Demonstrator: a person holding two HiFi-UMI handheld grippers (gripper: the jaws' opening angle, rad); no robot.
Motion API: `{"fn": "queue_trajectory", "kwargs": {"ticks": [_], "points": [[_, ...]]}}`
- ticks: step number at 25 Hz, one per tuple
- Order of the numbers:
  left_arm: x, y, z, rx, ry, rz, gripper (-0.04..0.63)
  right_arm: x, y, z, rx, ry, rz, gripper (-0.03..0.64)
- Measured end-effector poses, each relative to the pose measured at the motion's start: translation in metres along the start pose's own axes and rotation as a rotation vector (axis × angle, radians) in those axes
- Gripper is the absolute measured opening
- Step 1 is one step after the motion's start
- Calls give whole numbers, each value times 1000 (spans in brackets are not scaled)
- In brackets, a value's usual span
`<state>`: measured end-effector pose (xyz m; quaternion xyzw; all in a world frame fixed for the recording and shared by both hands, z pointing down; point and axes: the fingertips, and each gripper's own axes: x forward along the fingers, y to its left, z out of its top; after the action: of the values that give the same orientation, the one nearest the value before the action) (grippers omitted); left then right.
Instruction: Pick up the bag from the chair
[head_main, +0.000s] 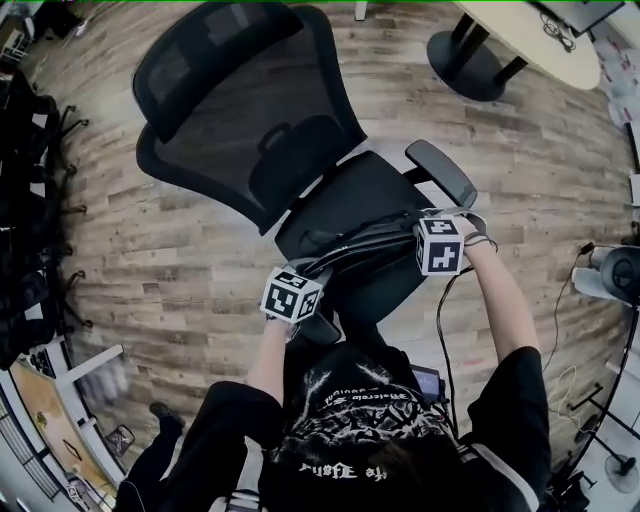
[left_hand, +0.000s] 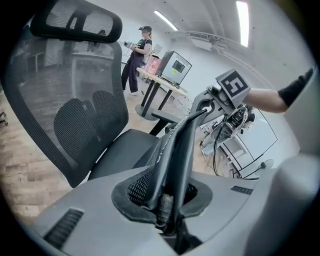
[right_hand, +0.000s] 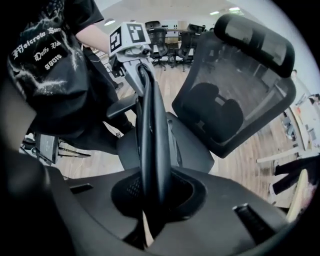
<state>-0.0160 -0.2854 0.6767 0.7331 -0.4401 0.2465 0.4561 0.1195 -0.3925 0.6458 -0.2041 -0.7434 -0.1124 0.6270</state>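
As I grip from both ends, my left gripper (left_hand: 168, 209) and right gripper (right_hand: 150, 202) each pinch the slim black fabric bag (head_main: 366, 246), stretched between them over the black mesh office chair's (head_main: 238, 120) seat.

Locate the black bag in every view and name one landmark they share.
Head view: bag at centre, a dark band slanting up to the right.
Left gripper view: bag rises from the jaws at bottom centre.
Right gripper view: bag rises from bottom centre.
Shared landmark: mesh backrest.
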Motion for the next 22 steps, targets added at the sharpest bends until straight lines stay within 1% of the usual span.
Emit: {"fn": "queue_trajectory", "kwargs": {"ticks": [2,5,8,12,14,16,20,22], "points": [[-10,-4,5,28,2,-9,58,-11,4,4,37,-41,-37,38],[-26,-15,11,105,0,-11,58,-29,17,8,74,-83,-78,37],[-45,-19,21,162,-25,15,58,-48,27,17,99,-123,-119,37],[-76,-24,32,216,-51,37,60,-76,33,34,133,-187,-184,37],[-92,-28,35,225,-62,46,58,-89,37,45,168,-232,-221,37],[-108,-30,35,214,-66,58,58,-100,42,55,208,-271,-252,38],[-140,-32,37,203,-70,87,58,-119,53,76,230,-288,-288,38],[-157,-35,41,199,-77,98,58,-133,56,85,280,-307,-315,38]]}}
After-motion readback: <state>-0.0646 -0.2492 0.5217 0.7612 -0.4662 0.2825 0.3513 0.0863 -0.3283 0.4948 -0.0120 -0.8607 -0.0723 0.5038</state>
